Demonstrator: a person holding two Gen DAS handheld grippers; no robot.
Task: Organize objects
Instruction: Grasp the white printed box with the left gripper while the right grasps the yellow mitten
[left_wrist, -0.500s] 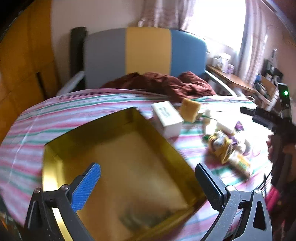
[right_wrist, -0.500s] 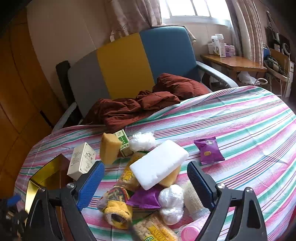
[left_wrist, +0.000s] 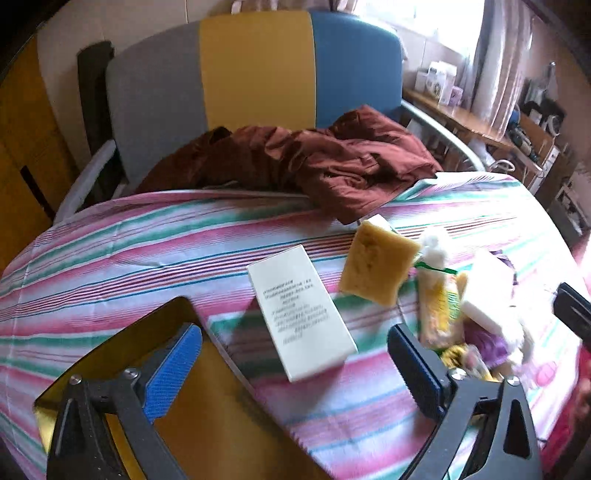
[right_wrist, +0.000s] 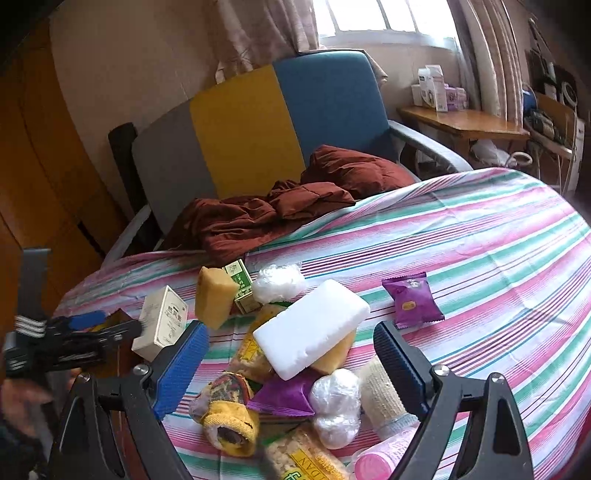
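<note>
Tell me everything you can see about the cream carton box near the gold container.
The cream carton box is a long rectangular pack that looks like cardboard, closed, with small printed text on its broad upper face. It lies flat on the striped tablecloth, beside a corner of the gold container. In the right wrist view one side shows a dark label. No gripper touches it; the yellow sponge sits close, apart.
</note>
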